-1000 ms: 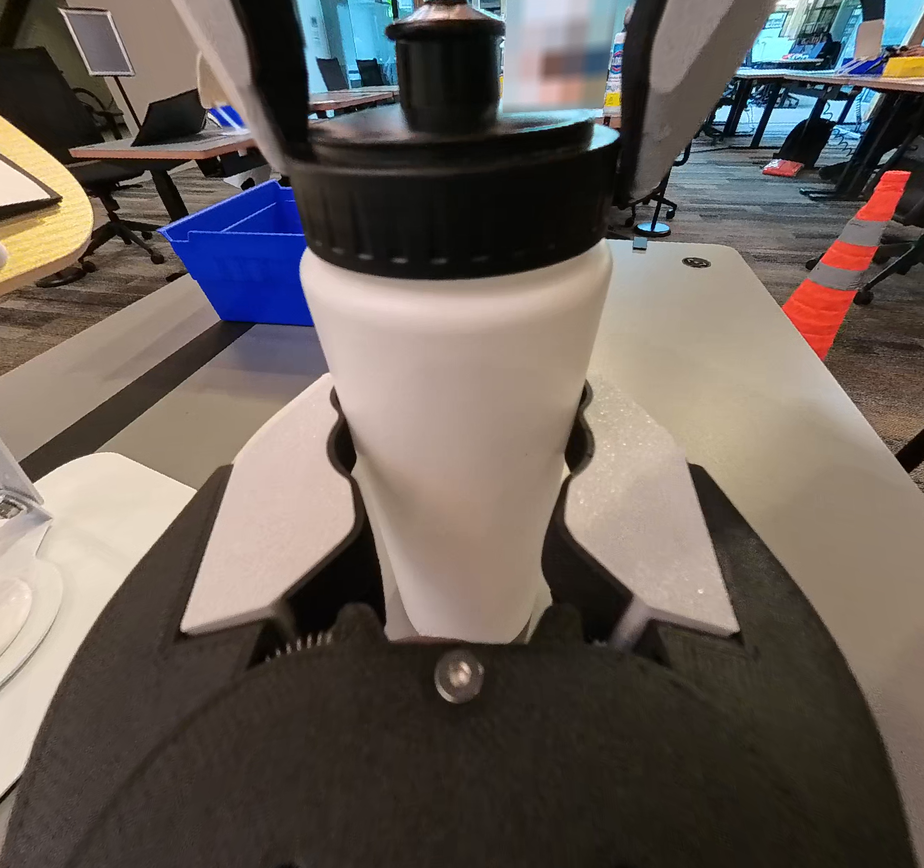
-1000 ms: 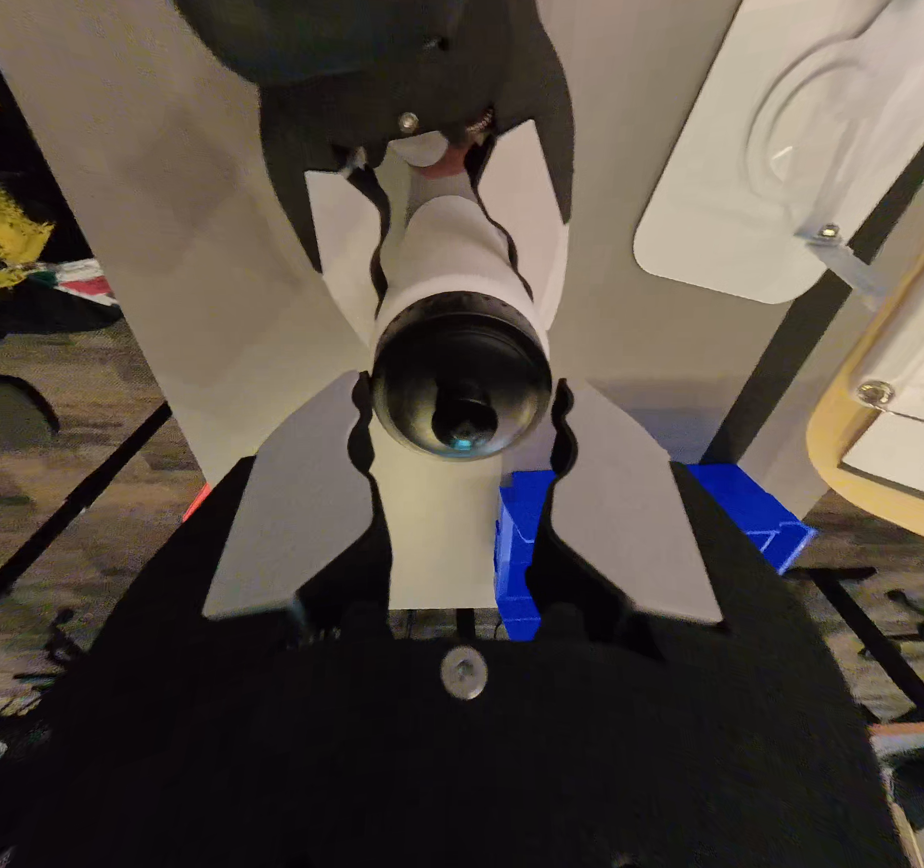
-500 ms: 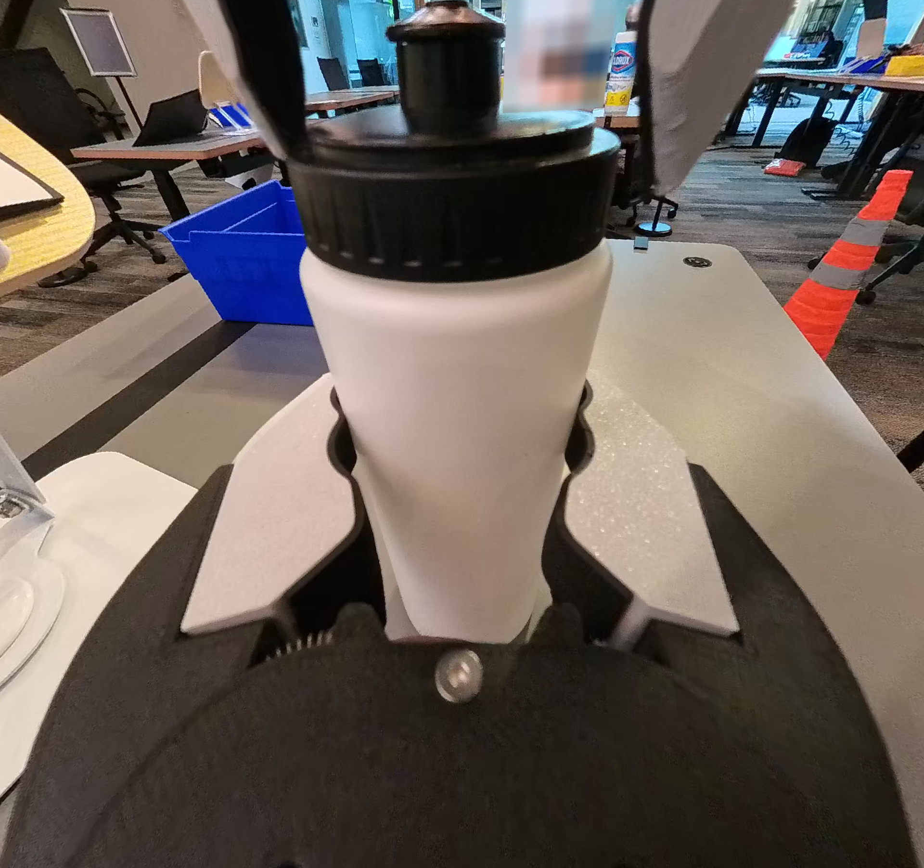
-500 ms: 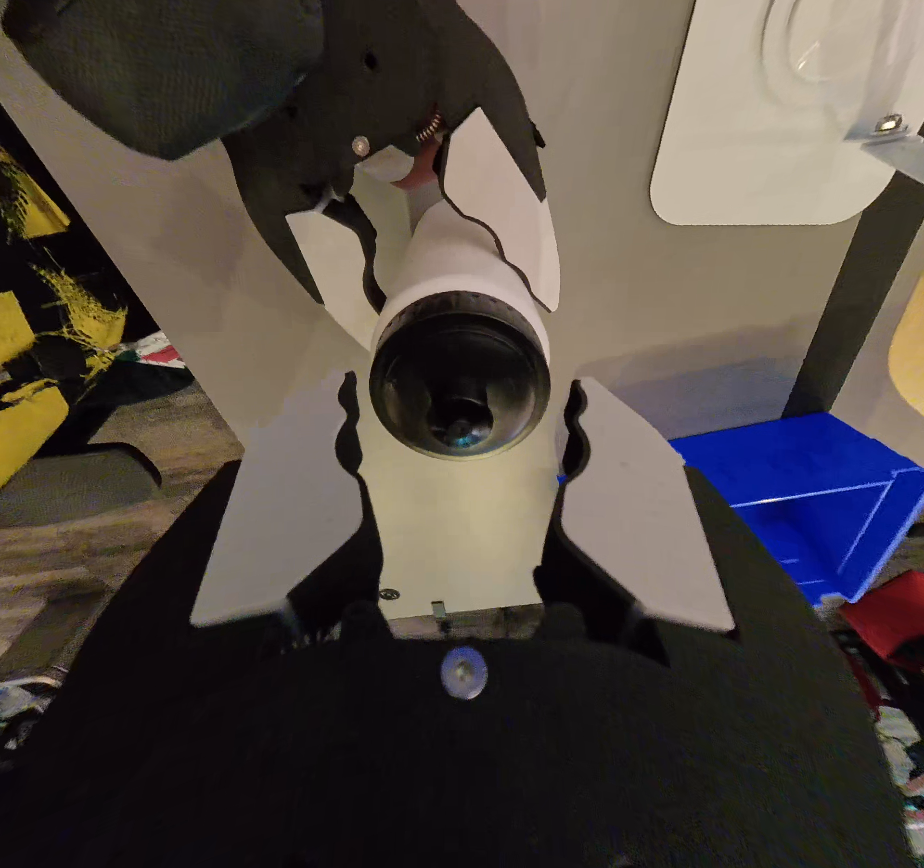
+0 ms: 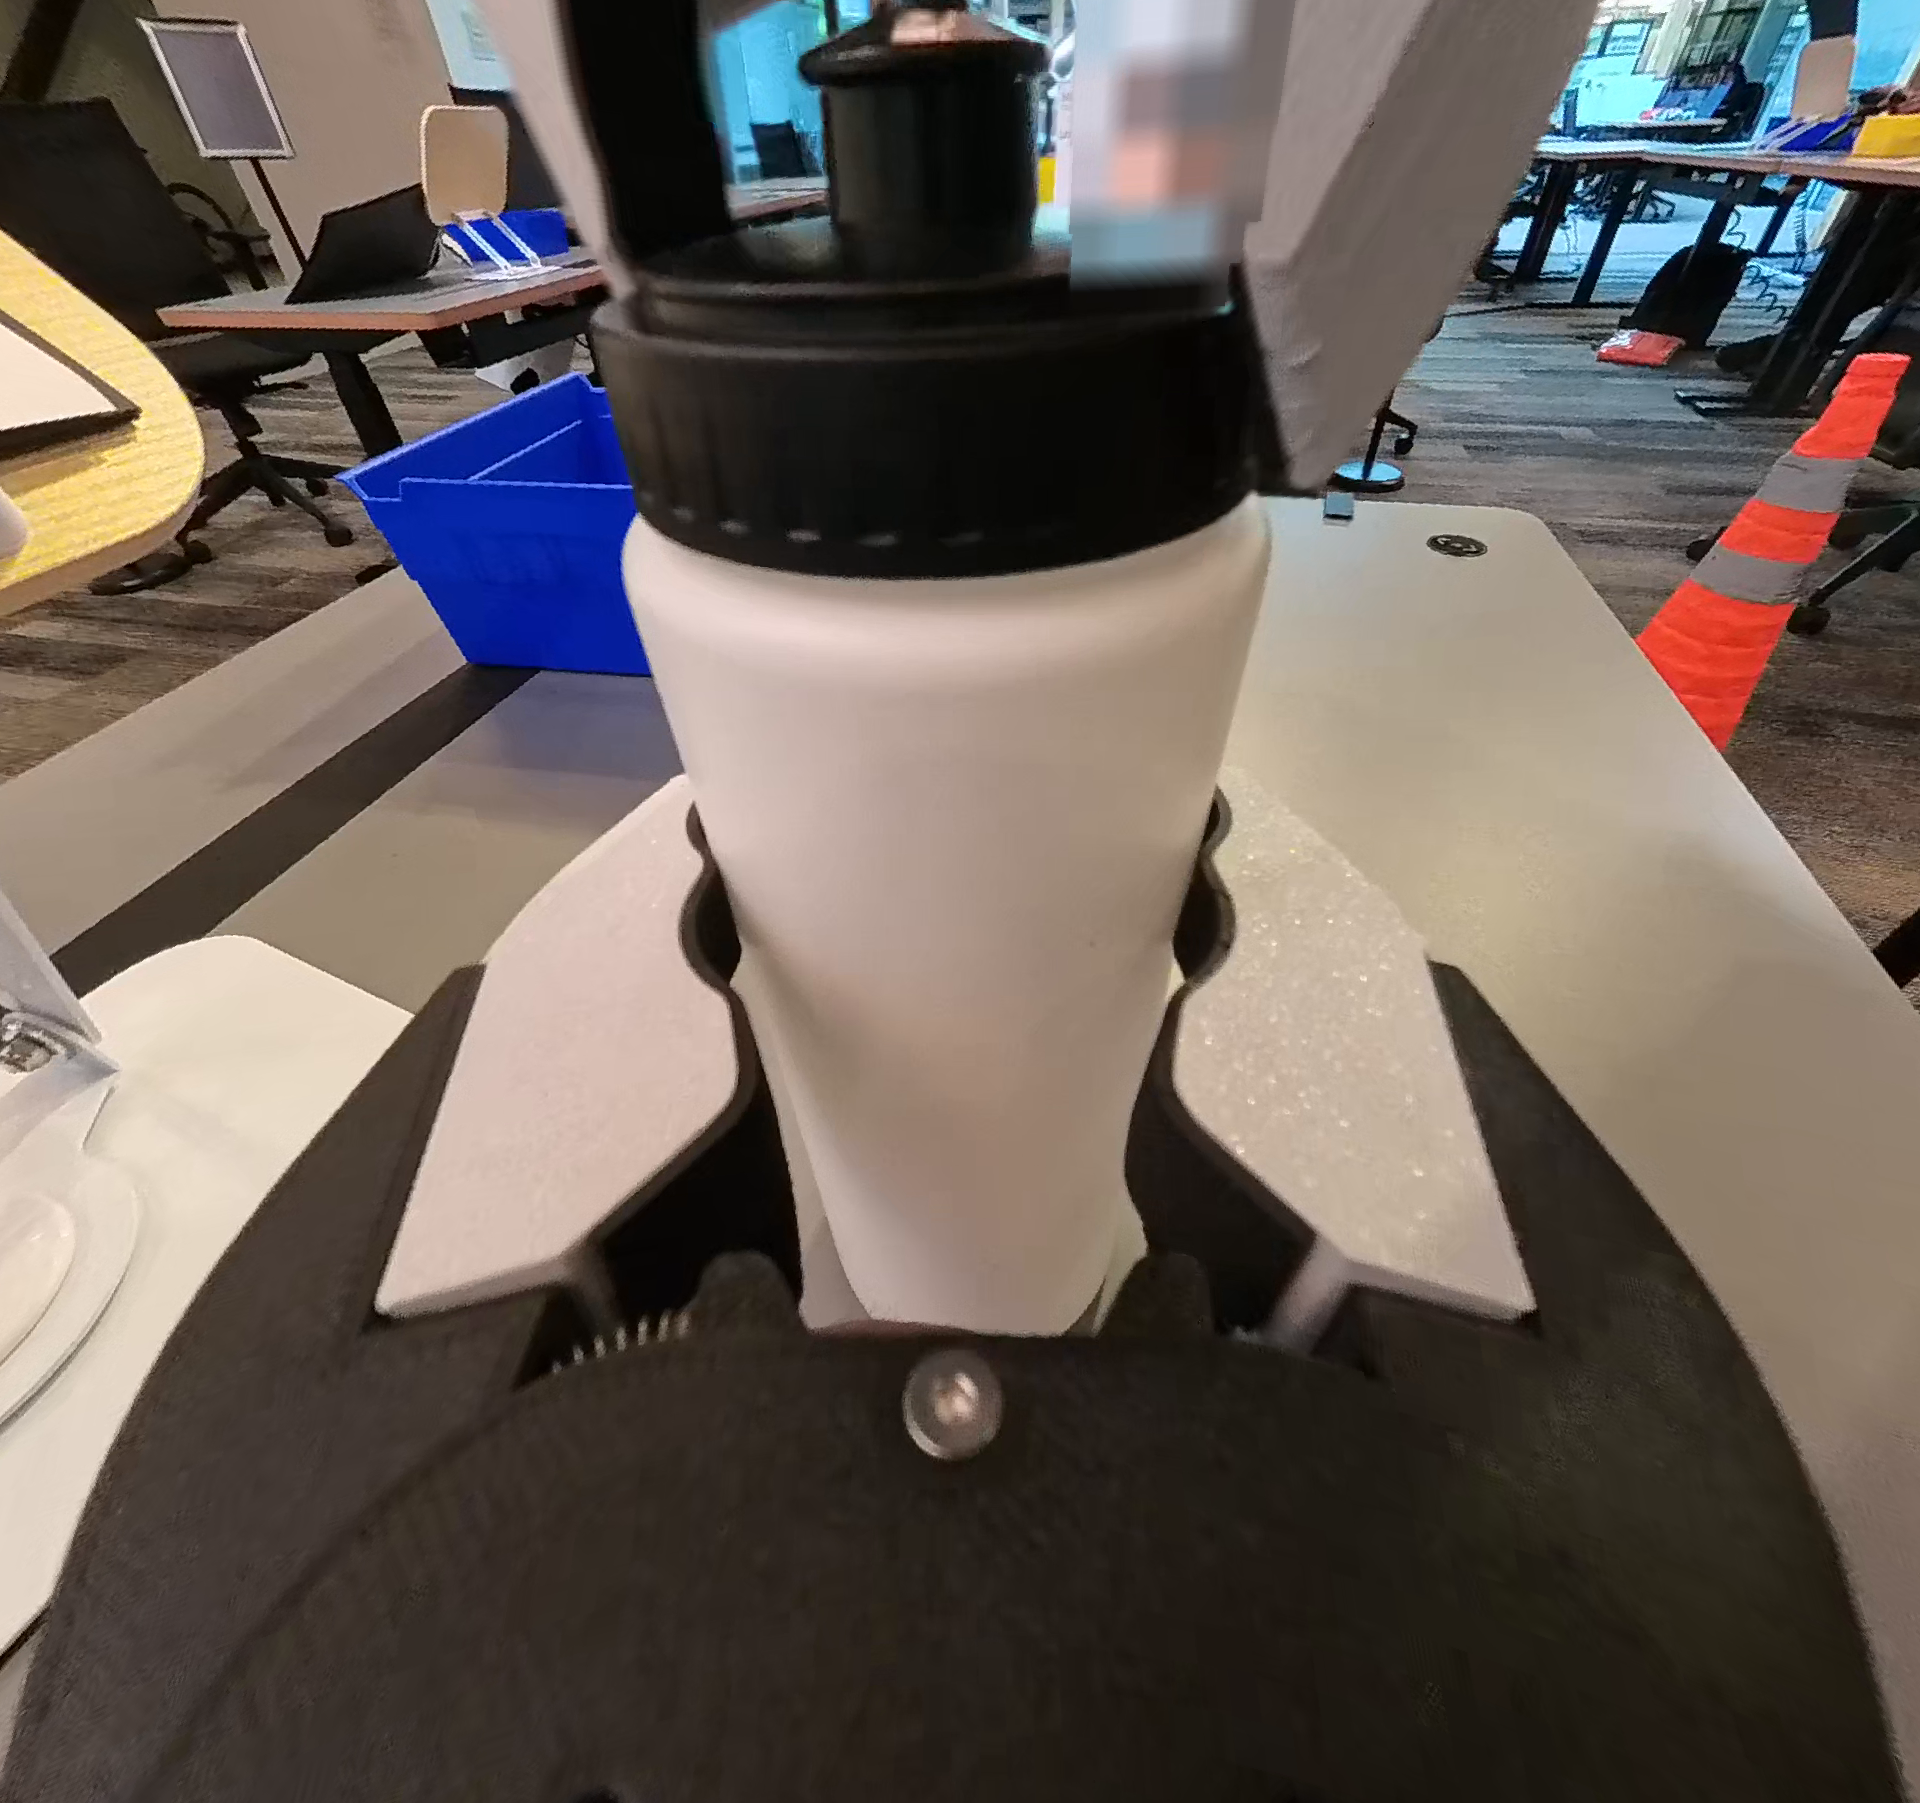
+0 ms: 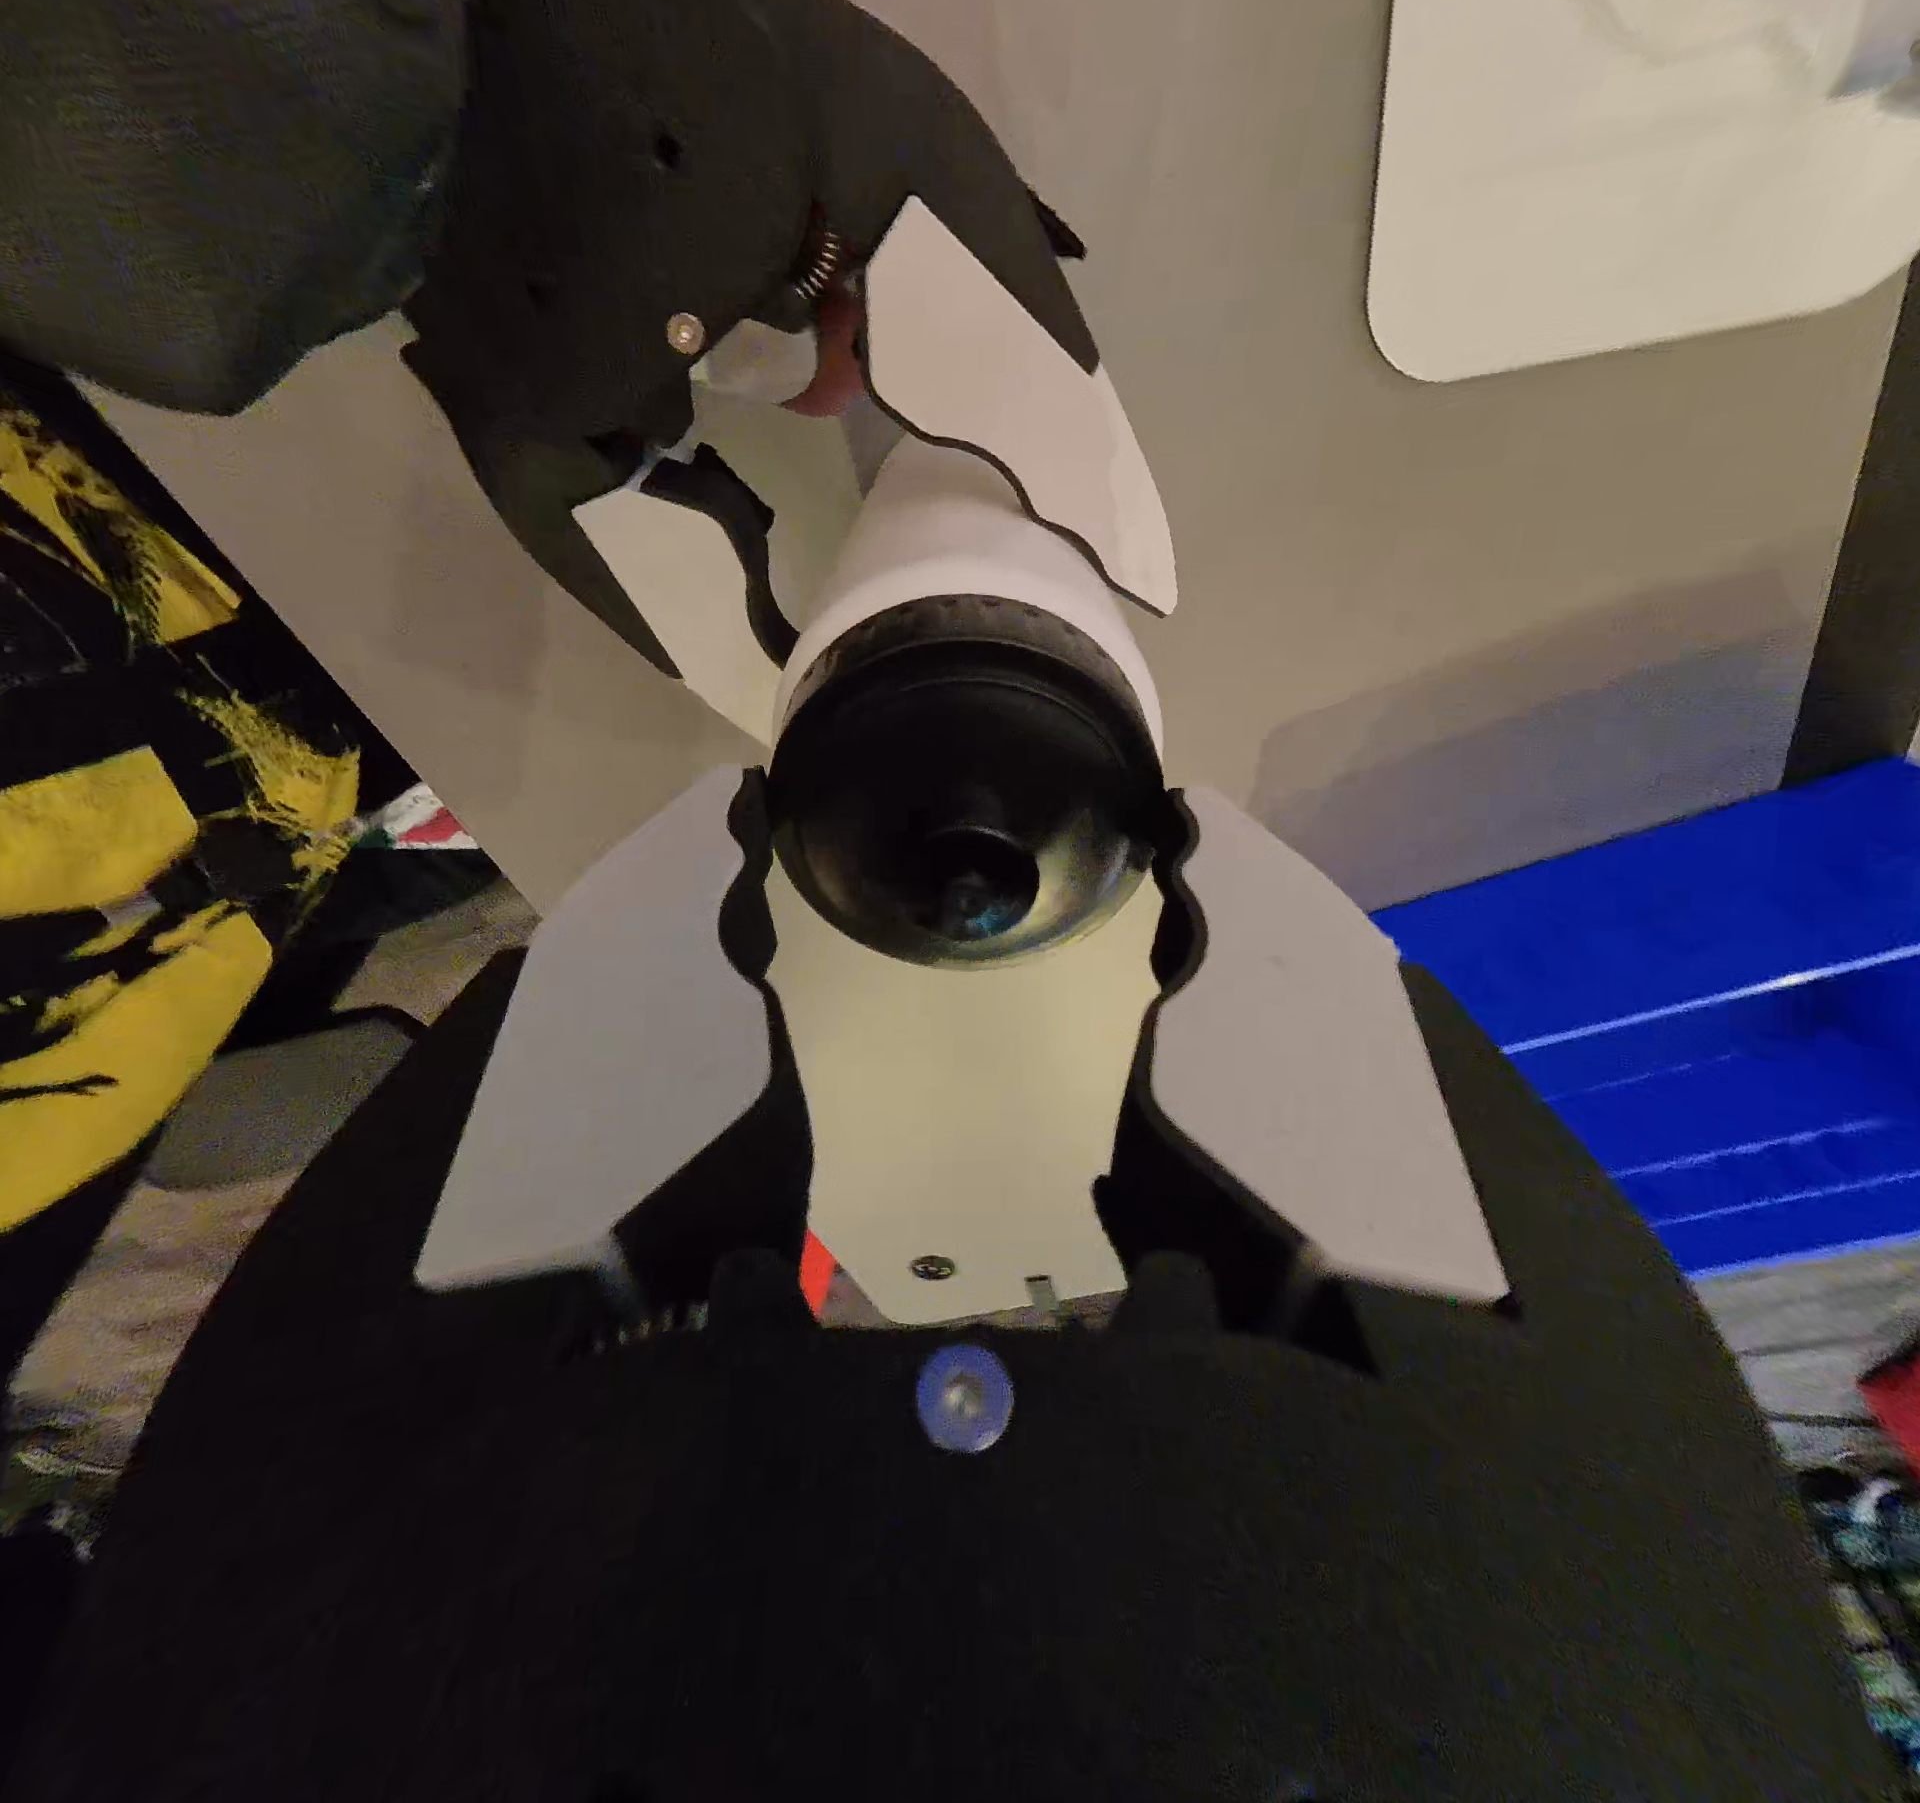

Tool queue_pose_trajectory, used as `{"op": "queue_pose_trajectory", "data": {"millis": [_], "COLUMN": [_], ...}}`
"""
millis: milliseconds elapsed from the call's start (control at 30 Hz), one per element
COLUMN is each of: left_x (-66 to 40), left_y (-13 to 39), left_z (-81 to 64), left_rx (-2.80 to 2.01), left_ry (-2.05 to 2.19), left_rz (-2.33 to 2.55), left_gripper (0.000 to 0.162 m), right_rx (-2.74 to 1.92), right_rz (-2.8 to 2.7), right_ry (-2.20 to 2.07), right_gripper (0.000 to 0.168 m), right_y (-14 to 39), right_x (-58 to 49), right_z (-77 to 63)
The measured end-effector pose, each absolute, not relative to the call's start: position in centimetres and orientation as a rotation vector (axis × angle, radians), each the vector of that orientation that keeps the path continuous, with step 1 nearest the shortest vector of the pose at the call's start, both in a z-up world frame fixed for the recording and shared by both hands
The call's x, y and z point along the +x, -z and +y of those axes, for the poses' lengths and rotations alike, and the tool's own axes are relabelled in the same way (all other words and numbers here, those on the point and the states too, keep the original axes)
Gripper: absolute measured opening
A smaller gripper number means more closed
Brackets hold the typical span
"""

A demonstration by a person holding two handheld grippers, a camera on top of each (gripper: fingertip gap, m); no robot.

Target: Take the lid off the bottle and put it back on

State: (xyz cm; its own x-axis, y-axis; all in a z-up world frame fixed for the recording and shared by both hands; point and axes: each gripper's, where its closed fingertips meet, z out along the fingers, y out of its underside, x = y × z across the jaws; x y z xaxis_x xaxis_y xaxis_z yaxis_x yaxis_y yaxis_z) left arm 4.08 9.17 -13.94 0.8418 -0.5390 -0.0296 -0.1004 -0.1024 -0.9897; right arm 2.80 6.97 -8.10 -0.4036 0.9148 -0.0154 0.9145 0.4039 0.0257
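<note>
A white bottle (image 5: pixel 945 870) with a black screw lid (image 5: pixel 935 434) and a spout stands upright between the fingers of my left gripper (image 5: pixel 956 818), which is shut on its lower body. My right gripper (image 6: pixel 961 818) comes down from above. Its two white fingers (image 6: pixel 623 1026) press against opposite sides of the lid (image 6: pixel 935 714). In the left wrist view those fingers (image 5: pixel 1351 247) flank the lid from the top. The right wrist view looks straight down the bottle (image 6: pixel 935 548) at my left gripper (image 6: pixel 935 610).
The grey table (image 5: pixel 1455 766) lies under the bottle. A blue bin (image 5: pixel 509 548) sits past its far left edge. A white tray (image 5: pixel 208 1078) is at the near left. An orange cone (image 5: pixel 1766 548) stands on the floor to the right.
My right gripper opened off the lid, swung round about the bottle's axis, and its fingers have closed in onto the lid again. The left gripper and bottle stayed still.
</note>
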Motion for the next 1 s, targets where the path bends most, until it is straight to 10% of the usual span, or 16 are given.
{"op": "queue_pose_trajectory", "data": {"millis": [100,233,1000], "left_x": [4.07,4.06,4.19], "left_y": [13.94,13.95,13.96], "left_z": [9.13,9.14,9.2], "left_rx": [-1.65,-1.65,-1.651], "left_ry": [0.399,0.4,0.396], "left_rz": [0.509,0.509,0.507], "left_gripper": [0.084,0.084,0.084], "right_rx": [1.471,1.245,1.636], "right_rz": [2.791,2.853,2.613], "right_ry": [-0.097,-0.14,-0.102], "right_gripper": [0.094,0.071,0.071], "right_y": [8.03,8.11,8.05], "right_x": [2.49,2.97,3.12], "right_z": [7.8,7.28,7.17]}}
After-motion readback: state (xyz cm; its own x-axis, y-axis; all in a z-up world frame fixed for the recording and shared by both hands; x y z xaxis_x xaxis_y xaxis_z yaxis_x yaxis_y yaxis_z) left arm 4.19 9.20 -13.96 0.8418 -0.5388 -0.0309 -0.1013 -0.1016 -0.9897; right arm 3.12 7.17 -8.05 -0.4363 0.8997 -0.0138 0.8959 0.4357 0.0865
